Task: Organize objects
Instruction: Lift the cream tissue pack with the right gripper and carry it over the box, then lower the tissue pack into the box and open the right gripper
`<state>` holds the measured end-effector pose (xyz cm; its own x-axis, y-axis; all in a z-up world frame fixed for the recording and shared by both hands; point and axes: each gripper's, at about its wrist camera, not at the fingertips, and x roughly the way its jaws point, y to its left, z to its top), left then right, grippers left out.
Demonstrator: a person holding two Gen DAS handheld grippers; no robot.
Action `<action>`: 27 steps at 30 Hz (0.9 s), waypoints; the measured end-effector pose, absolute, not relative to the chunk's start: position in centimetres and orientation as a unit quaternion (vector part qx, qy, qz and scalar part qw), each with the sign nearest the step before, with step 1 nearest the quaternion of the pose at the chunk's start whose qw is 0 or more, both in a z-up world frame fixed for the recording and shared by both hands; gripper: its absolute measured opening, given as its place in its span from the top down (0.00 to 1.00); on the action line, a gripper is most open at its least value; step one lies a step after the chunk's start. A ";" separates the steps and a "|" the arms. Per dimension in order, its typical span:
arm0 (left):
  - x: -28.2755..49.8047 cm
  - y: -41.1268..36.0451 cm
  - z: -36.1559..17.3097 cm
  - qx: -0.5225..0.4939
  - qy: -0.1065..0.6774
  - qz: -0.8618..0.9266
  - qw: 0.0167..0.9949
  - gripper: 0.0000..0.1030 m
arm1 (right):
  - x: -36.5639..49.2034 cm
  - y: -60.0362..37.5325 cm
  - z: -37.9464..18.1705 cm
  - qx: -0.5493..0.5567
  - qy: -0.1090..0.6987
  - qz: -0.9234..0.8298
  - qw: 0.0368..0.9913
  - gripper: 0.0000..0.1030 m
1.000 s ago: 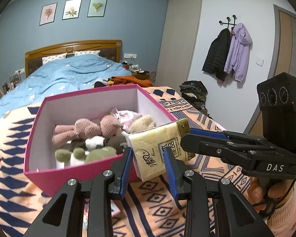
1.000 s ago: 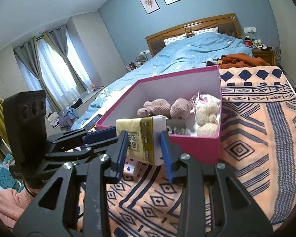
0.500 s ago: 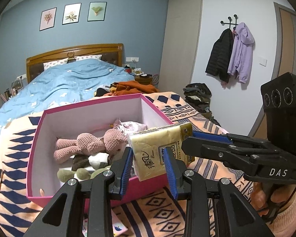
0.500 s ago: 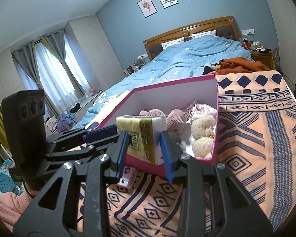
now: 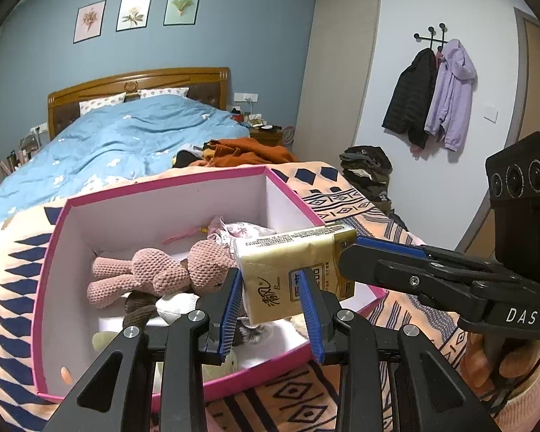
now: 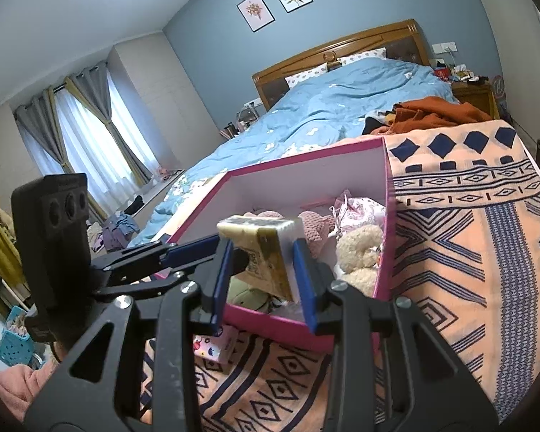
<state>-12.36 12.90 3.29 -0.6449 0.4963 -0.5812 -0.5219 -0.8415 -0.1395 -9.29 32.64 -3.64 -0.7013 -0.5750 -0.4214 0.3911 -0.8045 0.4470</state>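
Both grippers hold one thing together: a soft yellow-gold pack of tissues (image 5: 295, 273). The left gripper (image 5: 271, 309) has its blue fingers (image 5: 230, 309) shut on the pack's near end. The right gripper (image 6: 262, 277) has its fingers (image 6: 304, 280) shut on the other end, w/ the pack squeezed tight between them.

What just changed: a sec ago the pack hung at the near front edge of the big pink cardboard box (image 5: 54, 288), partly over the bedspread. Now it's further in, up over the open box, above the toys. Both hands moved it across together, and the grip didn't change.

The box sits on the peach and navy patterned bedspread (image 6: 468, 252) at the foot of the bed. Inside lies a pink knitted bunny toy (image 5: 158, 275), a cream fluffy toy (image 6: 360, 248) and a pink flowery cloth bundle (image 5: 241, 232). A small bright packet (image 6: 212, 345) lies on the bedspread just outside the box front.

What it means: the pack is prob. almost where it goes. The next bit looks like lowering it and letting go w/ both grippers. The box is pretty full near the front, so the pack may end up resting on top of the toys, not flat on the bottom.
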 end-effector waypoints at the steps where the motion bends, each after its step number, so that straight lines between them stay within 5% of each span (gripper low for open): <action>1: -12.5 13.0 3.2 -0.316 0.021 0.906 0.281 0.68 | -9.4 32.7 -3.7 0.281 -0.165 -0.907 0.266 0.64; 27: -14.3 13.9 0.8 -0.355 0.014 0.893 0.276 0.68 | -11.0 33.1 -5.4 0.305 -0.176 -0.902 0.249 0.64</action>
<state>-14.31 13.94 0.76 -0.5947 0.4840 -0.6419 -0.5033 -0.8468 -0.1722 -11.00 33.14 -5.36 -0.6907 -0.5565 -0.4618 0.3415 -0.8139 0.4700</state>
